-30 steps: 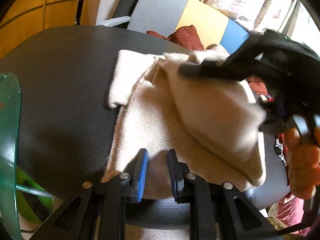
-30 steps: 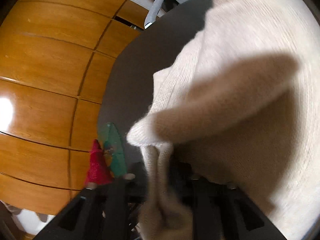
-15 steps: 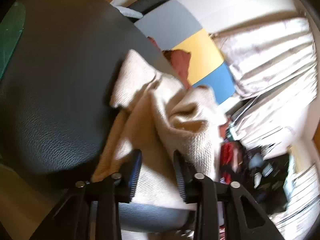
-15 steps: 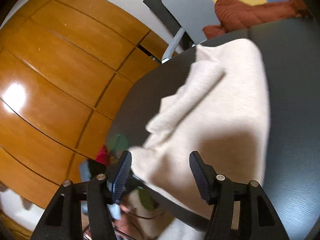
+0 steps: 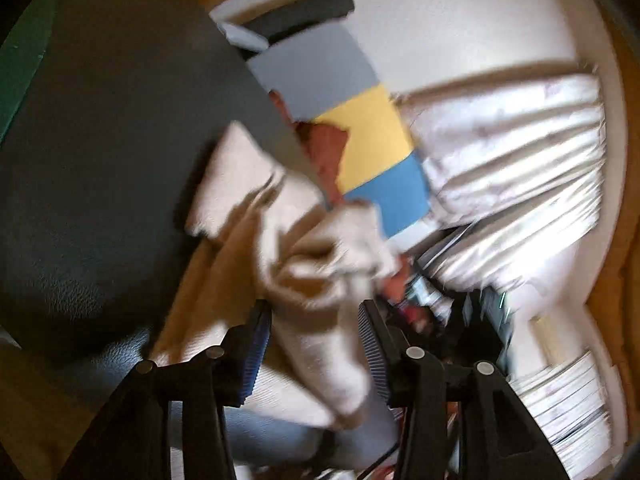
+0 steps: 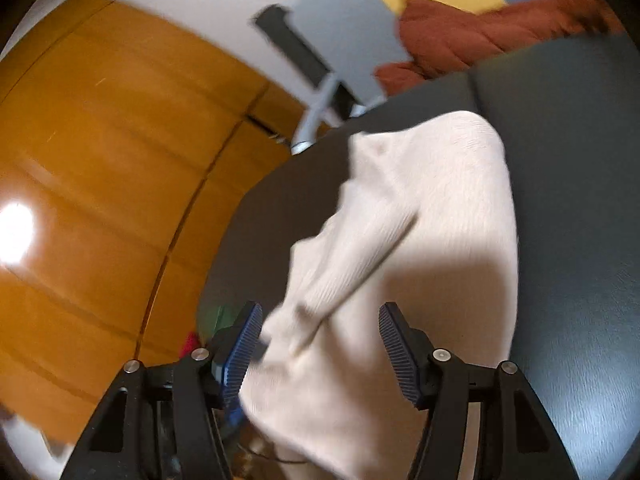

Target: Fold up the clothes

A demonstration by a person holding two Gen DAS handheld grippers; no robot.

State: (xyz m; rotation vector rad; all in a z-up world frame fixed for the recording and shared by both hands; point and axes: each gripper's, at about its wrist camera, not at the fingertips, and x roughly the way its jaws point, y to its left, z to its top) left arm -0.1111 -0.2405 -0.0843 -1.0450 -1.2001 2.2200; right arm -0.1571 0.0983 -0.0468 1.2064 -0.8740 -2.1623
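The cream knit sweater point(image 5: 256, 248) lies crumpled on the dark, leather-grained table point(image 5: 100, 168), running from the middle of the left wrist frame down to its lower centre. One flat part spreads toward the upper left of the heap; a bunched fold rises at its right side, near the table's edge. The picture is blurred, so the folds are hard to trace.

The left claw point(image 5: 316, 344) is at the bottom of that frame with its jaws opening. Sweater cloth lies between the blue ribbed pads point(image 5: 256, 344), but they stand clear of it on both sides and do not press it.

In the right wrist frame the sweater point(image 6: 420, 240) fills the centre, draped from the upper middle down to the bottom edge over the table point(image 6: 580, 200). The right claw point(image 6: 320, 344) is spread, its pads point(image 6: 396, 352) apart with cloth showing between and beyond them; neither pad visibly clamps the fabric.

Beyond the table, a rust-red garment point(image 6: 472, 36) lies at the upper right of the right frame against grey, yellow and blue panels point(image 5: 372, 144). Wooden cabinet doors point(image 6: 100, 180) fill its left side. A pale curtain point(image 5: 512, 168) hangs at the right of the left frame.
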